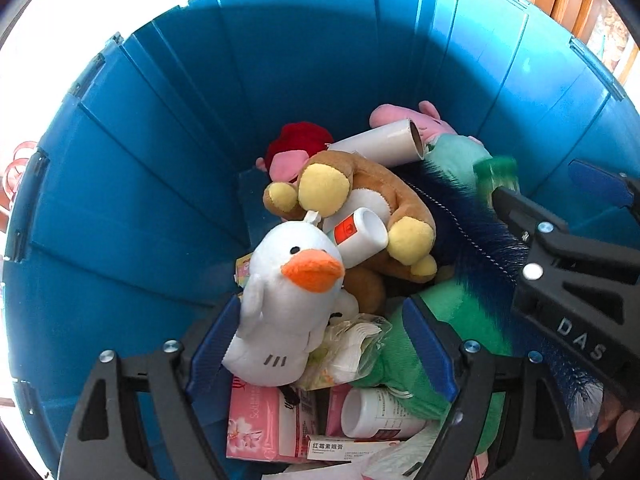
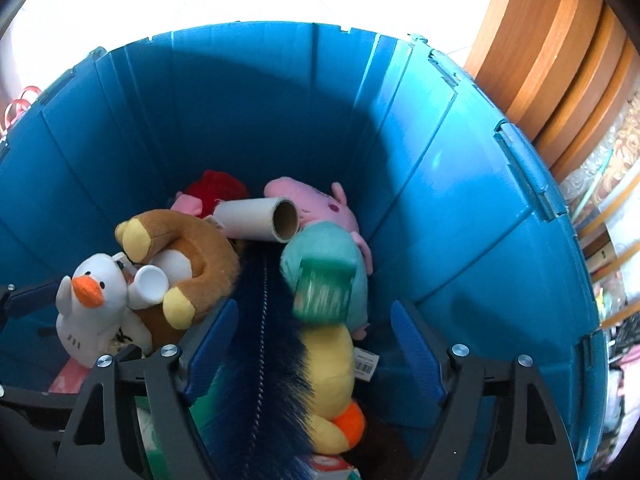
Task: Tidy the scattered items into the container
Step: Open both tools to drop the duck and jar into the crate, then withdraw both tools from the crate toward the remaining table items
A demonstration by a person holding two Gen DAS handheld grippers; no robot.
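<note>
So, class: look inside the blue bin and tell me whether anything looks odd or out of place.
One thing: a green object is smeared with motion blur between the open fingers of the right gripper, above the dark blue bristle brush; it seems to be falling. Everything else, like the white duck plush, lies sharp inside the blue bin.

Blue container [image 1: 160, 140], white duck [image 1: 288, 288] with orange beak, brown monkey [image 1: 372, 196]
</note>
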